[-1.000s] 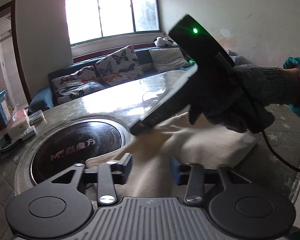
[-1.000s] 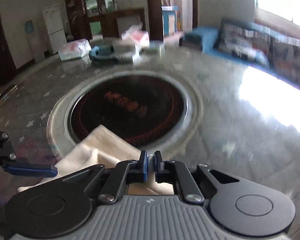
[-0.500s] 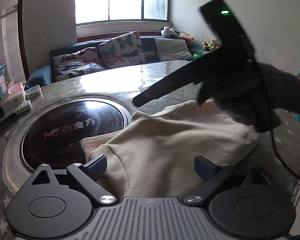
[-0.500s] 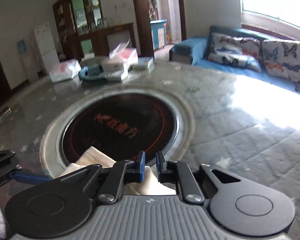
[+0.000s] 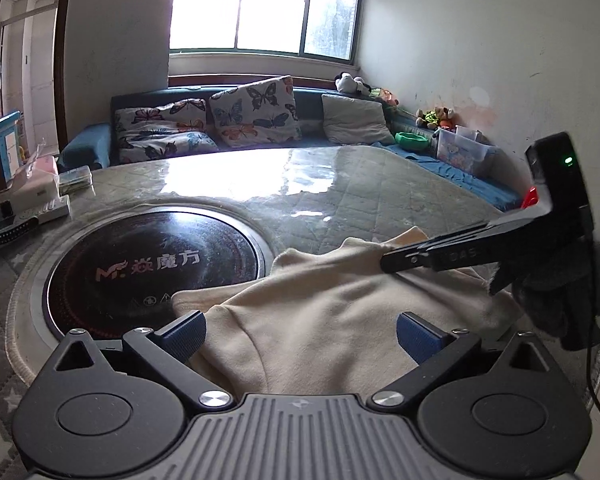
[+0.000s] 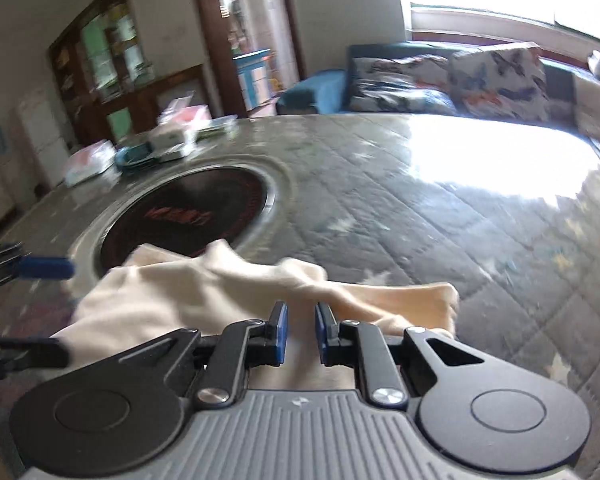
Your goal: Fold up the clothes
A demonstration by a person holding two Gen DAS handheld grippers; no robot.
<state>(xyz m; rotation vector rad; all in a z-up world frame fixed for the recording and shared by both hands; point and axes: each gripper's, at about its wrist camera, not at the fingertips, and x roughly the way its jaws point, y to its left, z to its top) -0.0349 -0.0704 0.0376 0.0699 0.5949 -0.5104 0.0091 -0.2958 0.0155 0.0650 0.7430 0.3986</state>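
**A:** Living room with the butterfly cushions (image 5: 256, 110) along the top of the left-wrist view, and your quilted desk (image 5: 380, 196) has that round black cooktop (image 5: 152, 268) sunk into it at centre left. So where's the cream garment (image 5: 340, 320) at?

**B:** Lower middle of the frame, bunched on the desk with one edge lapping over the cooktop's rim. What changed: a second ago your left tool (image 5: 300, 336) was half closed right over the cloth, and now its jaws are spread as wide as they go, nothing pinched, fabric just lying between them. You've let go on that side.

**A:** And the other one?

**B:** Your right tool (image 6: 300, 332) was fully shut and has cracked to a narrow gap. Cloth sits under and behind the pads (image 6: 279, 332), but I don't see them pressing on it. In the left view it has swung from mid-frame out to the right edge, low over the garment's far corner.

**A:** Meaning?

**B:** My guess is one fold just got laid down, and you're lining up the next grab.
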